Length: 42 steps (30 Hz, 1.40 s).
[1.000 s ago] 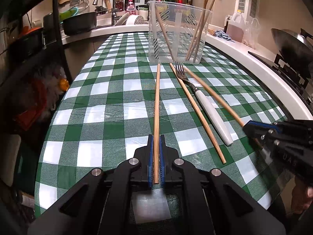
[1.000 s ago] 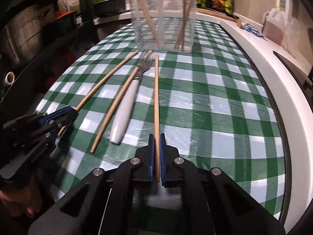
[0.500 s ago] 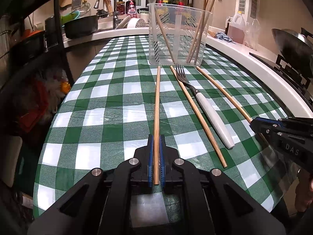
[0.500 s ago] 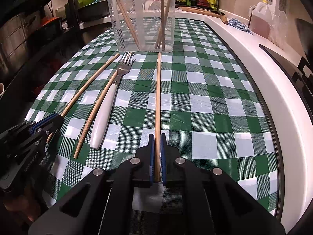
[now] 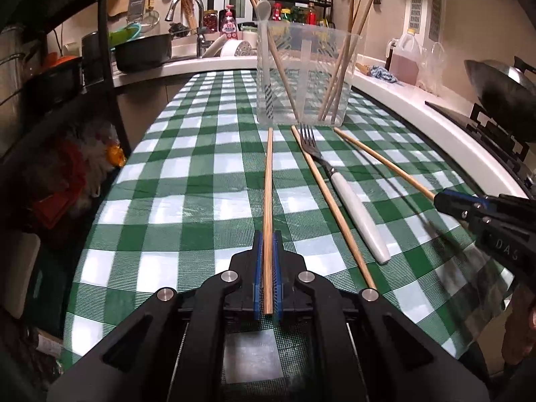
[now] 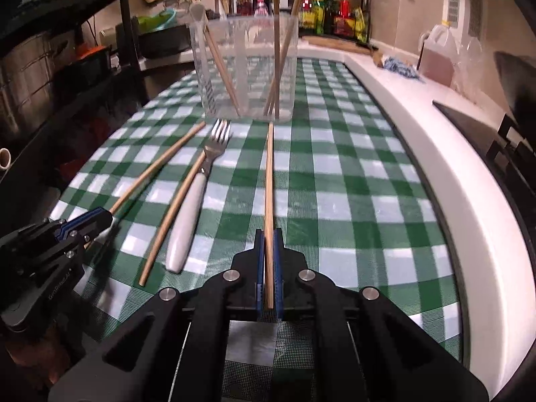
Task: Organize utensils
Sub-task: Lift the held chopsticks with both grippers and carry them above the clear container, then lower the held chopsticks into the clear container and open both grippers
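Both held chopstick tips lifted nearer clear plastic container (image 5: 306, 73) | left gripper (image 5: 267, 238) clenches wooden chopstick (image 5: 268, 184) | right gripper (image 6: 268, 236) clenches another wooden chopstick (image 6: 269, 174) | white-handled fork (image 5: 338, 181) lies on green checked tablecloth (image 5: 187, 181)

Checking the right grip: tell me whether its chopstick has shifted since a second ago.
Yes. In the left wrist view, the chopstick swung its tip right, away from the fork tines.
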Each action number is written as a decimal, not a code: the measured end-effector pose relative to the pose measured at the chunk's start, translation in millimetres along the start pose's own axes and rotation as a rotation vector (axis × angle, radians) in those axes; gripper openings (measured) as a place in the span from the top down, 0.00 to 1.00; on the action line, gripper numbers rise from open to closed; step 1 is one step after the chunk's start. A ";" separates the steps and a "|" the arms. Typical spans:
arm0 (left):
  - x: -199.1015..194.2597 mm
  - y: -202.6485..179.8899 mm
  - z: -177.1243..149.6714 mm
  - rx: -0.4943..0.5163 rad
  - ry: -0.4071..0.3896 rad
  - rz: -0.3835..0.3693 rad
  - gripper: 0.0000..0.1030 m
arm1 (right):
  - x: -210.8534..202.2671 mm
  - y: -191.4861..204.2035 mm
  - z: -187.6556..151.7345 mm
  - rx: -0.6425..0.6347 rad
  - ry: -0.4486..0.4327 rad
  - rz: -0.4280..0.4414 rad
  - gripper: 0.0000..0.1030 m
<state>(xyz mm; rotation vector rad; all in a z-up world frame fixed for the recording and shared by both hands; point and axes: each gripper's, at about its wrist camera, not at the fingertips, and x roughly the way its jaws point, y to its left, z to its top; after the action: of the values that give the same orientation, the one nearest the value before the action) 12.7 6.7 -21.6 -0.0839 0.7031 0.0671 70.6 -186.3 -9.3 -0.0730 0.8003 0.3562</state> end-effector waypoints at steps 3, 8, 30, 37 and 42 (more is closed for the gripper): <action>-9.5 1.9 4.6 -0.004 -0.024 0.001 0.95 | -16.3 3.8 5.0 -0.025 -0.068 -0.012 0.95; -26.9 4.7 12.9 -0.001 -0.076 0.018 0.95 | -38.7 1.6 15.6 -0.031 -0.138 -0.015 0.95; -104.5 28.7 91.6 -0.054 -0.208 -0.070 0.95 | -126.3 15.1 83.2 -0.038 -0.279 0.042 0.95; -90.7 40.7 130.2 -0.067 -0.108 -0.160 0.95 | -122.2 9.0 108.6 -0.023 -0.262 0.060 0.95; -81.1 38.5 153.6 -0.032 -0.083 -0.162 0.95 | -110.2 0.9 124.0 0.003 -0.234 0.065 0.95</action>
<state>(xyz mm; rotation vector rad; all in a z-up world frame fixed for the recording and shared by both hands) 46.2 57.6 145.6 -0.1671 0.6101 -0.0732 85.1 -192.3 155.9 -0.0019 0.5725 0.4164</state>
